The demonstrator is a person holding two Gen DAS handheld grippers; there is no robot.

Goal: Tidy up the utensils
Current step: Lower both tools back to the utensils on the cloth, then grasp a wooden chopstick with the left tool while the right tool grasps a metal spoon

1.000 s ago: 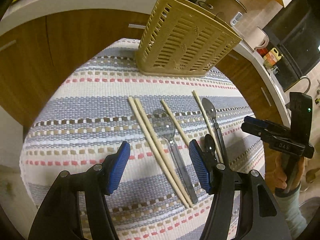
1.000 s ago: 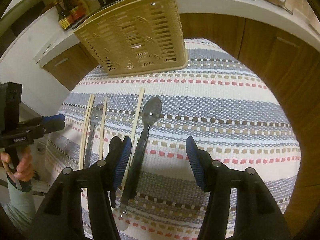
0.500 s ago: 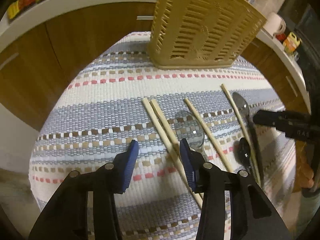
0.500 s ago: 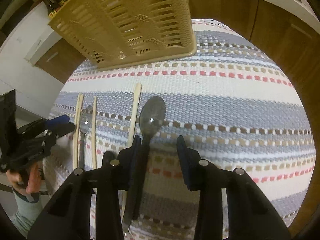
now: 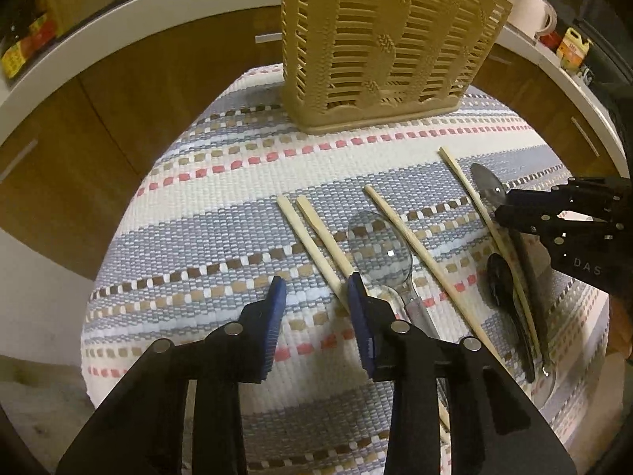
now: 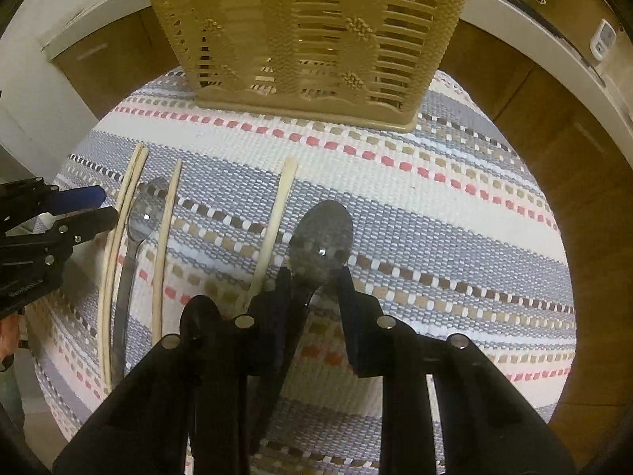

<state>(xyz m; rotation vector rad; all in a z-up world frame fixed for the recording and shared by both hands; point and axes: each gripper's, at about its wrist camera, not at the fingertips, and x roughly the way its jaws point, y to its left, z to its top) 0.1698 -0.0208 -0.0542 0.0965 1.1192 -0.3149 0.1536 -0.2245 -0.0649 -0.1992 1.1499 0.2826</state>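
Beige plastic, the basket (image 5: 379, 51) is standing at twelve o'clock on the striped cloth (image 5: 205, 213), and nothing looks sorted yet: chopsticks (image 5: 316, 249) and spoons are all lying flat. Left claw (image 5: 316, 289) is hovering released, its right pad against the leftmost chopsticks, clear spoon (image 5: 381, 249) at one o'clock. Right claw (image 6: 314, 273) is straddling the neck of the dark-handled spoon (image 6: 320, 237), jaws narrowed but, I judge, not clenched. A small black spoon (image 5: 502, 281) is waiting too.
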